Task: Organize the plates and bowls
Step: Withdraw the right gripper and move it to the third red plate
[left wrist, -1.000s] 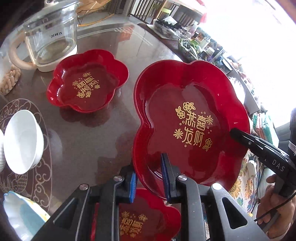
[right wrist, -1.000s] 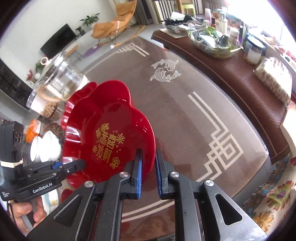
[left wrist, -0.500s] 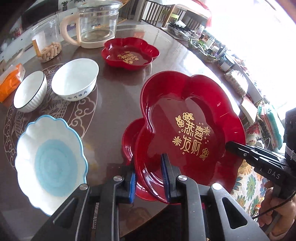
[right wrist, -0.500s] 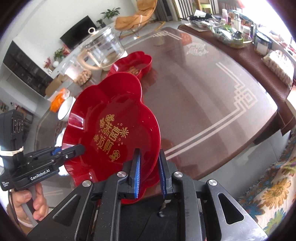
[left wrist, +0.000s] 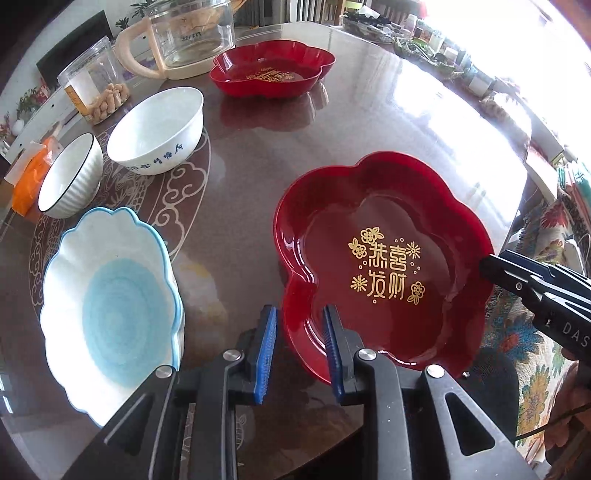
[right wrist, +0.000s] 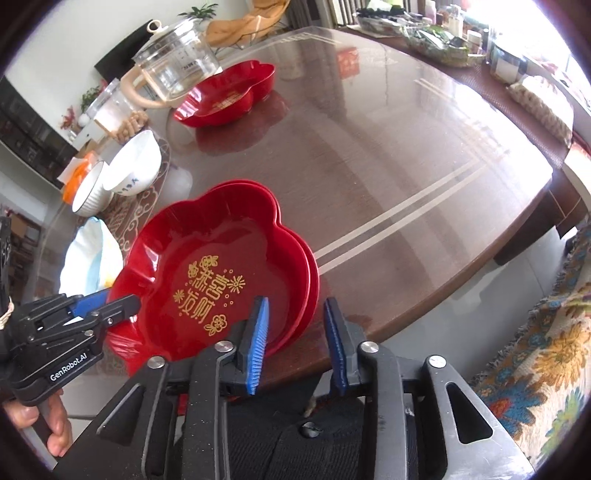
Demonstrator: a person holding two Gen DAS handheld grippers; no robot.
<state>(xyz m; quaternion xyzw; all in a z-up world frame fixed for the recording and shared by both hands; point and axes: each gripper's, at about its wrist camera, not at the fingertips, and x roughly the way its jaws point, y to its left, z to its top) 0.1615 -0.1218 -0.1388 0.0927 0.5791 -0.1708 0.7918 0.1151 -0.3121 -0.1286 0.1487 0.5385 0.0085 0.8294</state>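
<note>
A red flower-shaped plate (left wrist: 384, 266) with gold characters lies nested on a second red plate (right wrist: 314, 280) at the table's near edge. My left gripper (left wrist: 300, 347) is shut on its left rim, one pad inside and one outside. In the right wrist view the left gripper (right wrist: 107, 302) shows at the same rim. My right gripper (right wrist: 297, 343) straddles the opposite rim with its jaws opening, and a gap shows beside each pad. A third red plate (left wrist: 273, 70) sits far back.
A blue-and-white scalloped plate (left wrist: 110, 302) lies left of the stack. Behind it stand a ribbed white bowl (left wrist: 70, 177) and a white bowl (left wrist: 159, 129). A glass kettle (left wrist: 188, 33) and a snack jar (left wrist: 96, 85) stand at the back left. The table edge (right wrist: 369, 332) runs just under the stack.
The held plate came down out of the air onto the red plate at the near edge. The right jaws spread apart off its rim; the left jaws stayed on it.
</note>
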